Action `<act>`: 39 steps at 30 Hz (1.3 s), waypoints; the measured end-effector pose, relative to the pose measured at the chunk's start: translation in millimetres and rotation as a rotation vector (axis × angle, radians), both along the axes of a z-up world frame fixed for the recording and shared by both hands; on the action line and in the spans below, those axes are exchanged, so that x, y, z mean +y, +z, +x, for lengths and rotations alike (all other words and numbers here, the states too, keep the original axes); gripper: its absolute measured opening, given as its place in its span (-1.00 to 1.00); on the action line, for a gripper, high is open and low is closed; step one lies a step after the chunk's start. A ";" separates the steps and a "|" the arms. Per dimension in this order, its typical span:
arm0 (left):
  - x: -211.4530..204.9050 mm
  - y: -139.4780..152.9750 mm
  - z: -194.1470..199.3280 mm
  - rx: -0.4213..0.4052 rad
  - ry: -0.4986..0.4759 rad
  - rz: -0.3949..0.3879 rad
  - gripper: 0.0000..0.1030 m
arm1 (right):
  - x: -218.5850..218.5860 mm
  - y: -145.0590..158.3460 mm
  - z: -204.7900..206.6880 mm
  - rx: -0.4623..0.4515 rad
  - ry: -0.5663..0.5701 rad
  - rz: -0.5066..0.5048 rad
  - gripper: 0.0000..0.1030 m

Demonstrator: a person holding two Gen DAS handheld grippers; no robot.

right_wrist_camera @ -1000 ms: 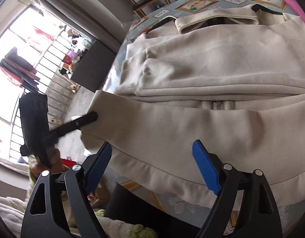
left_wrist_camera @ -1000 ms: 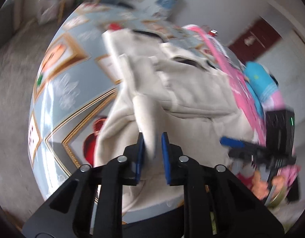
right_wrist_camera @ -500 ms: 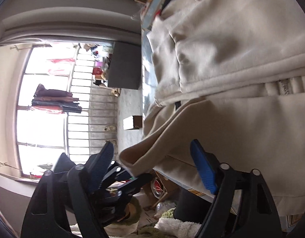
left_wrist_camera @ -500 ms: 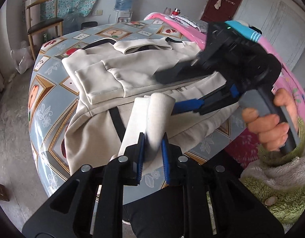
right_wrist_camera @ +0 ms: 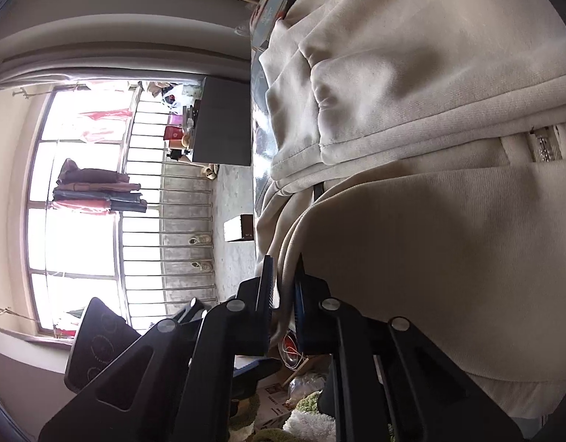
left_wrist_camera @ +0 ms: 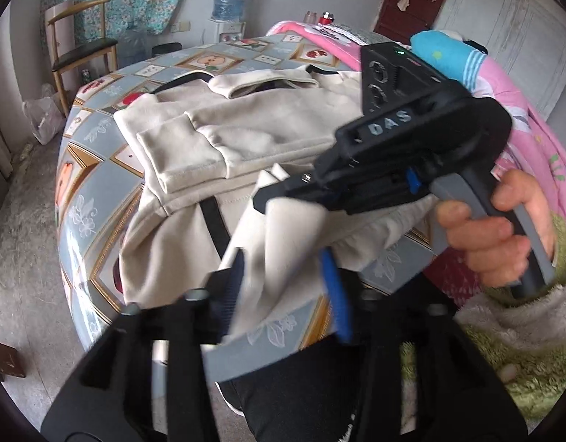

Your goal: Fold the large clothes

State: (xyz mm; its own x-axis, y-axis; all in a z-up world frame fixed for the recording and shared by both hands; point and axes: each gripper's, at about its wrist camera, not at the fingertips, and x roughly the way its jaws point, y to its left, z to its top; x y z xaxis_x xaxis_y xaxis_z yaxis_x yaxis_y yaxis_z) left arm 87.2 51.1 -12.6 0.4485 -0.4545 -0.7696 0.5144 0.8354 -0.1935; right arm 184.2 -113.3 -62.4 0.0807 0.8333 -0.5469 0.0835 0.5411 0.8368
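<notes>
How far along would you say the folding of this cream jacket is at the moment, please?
Done: a sleeve already lies folded across the cream jacket on the table. In hand: the right gripper has just closed on the hem, while the left gripper has just been opening around the same fabric. Left: the lower half hangs over the table edge, not yet folded up.

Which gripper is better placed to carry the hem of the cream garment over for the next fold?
Probably right. The right gripper is shut on the cream garment at its hem, its jaws having just closed. The left gripper has just been opening; cloth hangs between its fingers without being pressed.
</notes>
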 end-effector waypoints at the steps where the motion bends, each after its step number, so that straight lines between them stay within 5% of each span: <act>1: -2.7 -1.7 2.4 -0.002 -0.006 0.007 -0.10 | -1.2 0.8 -0.3 -0.001 0.001 0.002 -0.80; 8: -20.1 -21.2 23.9 -0.020 -0.023 0.079 -0.12 | -0.8 3.5 0.7 -0.017 0.012 -0.007 -0.80; 12: -16.9 -23.1 31.5 -0.006 -0.011 0.045 -0.56 | -11.8 11.4 -1.3 -0.052 0.013 -0.029 -0.76; 15: -13.4 -22.0 33.9 -0.006 0.015 0.046 -0.79 | -37.1 22.7 -6.9 -0.102 -0.029 -0.060 -0.44; 17: -10.3 -22.8 36.3 0.006 0.040 0.044 -0.83 | -66.3 33.1 -13.8 -0.156 -0.077 -0.136 -0.15; 27: -8.1 -33.9 54.1 0.104 0.179 0.073 -0.86 | -245.0 72.5 -42.6 -0.303 -0.389 -0.667 -0.08; 33: -12.6 -39.5 59.6 0.118 0.211 0.116 -0.86 | -280.6 66.9 -13.3 -0.348 -0.320 -0.649 -0.08; 39: -13.6 -41.2 62.6 0.129 0.237 0.126 -0.86 | -263.6 53.5 11.9 -0.349 -0.196 -0.665 -0.07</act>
State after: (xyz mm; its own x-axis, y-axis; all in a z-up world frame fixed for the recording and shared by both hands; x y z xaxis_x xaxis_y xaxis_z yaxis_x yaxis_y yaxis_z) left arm 149.8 37.4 -53.8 0.4258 -0.2460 -0.8707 0.2802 0.9509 -0.1317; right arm 196.1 -376.9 -8.9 0.4524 0.2914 -0.8429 0.0209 0.9414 0.3367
